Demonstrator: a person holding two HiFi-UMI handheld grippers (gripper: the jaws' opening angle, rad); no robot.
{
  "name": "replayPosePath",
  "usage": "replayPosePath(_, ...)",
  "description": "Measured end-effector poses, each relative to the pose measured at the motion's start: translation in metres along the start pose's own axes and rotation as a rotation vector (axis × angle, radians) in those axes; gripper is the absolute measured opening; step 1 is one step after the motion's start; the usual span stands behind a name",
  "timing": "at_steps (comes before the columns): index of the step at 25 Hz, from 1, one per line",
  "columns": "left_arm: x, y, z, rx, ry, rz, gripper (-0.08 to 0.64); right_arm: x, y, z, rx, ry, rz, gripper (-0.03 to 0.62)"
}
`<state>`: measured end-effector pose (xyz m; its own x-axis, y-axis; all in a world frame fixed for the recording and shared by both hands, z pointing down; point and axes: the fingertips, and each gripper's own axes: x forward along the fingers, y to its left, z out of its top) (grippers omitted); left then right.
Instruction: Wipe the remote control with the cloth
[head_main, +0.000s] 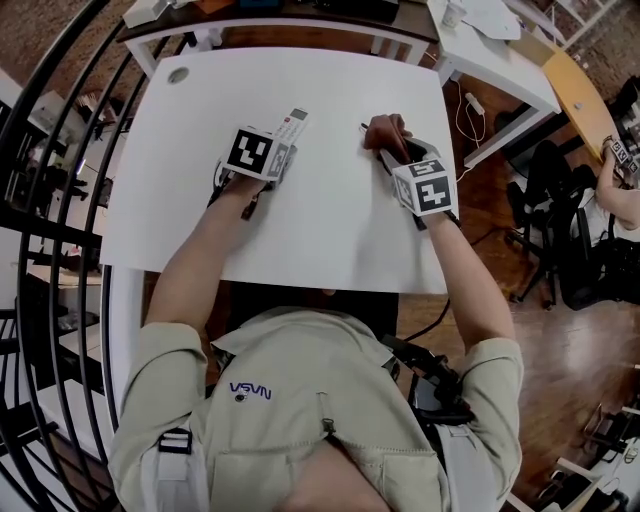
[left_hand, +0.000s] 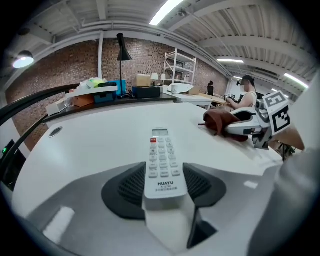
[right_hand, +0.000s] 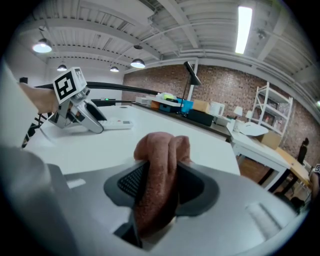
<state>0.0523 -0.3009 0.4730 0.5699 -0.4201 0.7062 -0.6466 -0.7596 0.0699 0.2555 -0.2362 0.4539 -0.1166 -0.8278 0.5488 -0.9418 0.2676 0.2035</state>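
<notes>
The left claw (left_hand: 164, 184) is clamped on the near end of the remote (left_hand: 161, 152). The remote's long axis runs straight out from the claw toward the top of the frame, keys up, above the worktop (left_hand: 90, 145). The right claw (right_hand: 160, 186) pinches the bunched cloth (right_hand: 160, 150). From that claw the remote lies at the upper left, well apart, so the cloth likely has to travel leftward to reach it.

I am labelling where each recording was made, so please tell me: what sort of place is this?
Probably a loft-style office or lab rather than a home: brick walls, white desks, a metal shelf rack and ceiling strip lights.
</notes>
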Motion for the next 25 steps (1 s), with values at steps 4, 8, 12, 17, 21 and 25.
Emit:
replayPosePath(4,-0.009,-0.004,0.004,0.001,-0.076,0.021,0.241,-0.002,-0.002,0.0,0.015,-0.006,-0.003,0.157)
replayPosePath(8,-0.027,-0.017,0.015,0.066,-0.209,0.048,0.241,-0.007,-0.004,0.001,0.006,-0.03,-0.023,0.115)
replayPosePath(12,-0.07,-0.048,0.032,0.18,-0.352,0.083,0.241,-0.036,-0.003,0.028,0.001,-0.158,-0.06,0.098)
replayPosePath(17,-0.11,-0.083,0.045,0.323,-0.49,0.137,0.241,-0.105,0.023,0.094,-0.047,-0.399,-0.074,0.094)
replayPosePath(21,-0.13,-0.111,0.047,0.428,-0.569,0.187,0.241,-0.155,0.059,0.148,-0.197,-0.544,-0.068,0.092)
replayPosePath(25,-0.154,-0.134,0.046,0.527,-0.64,0.246,0.241,-0.169,0.11,0.164,-0.406,-0.535,-0.017,0.092)
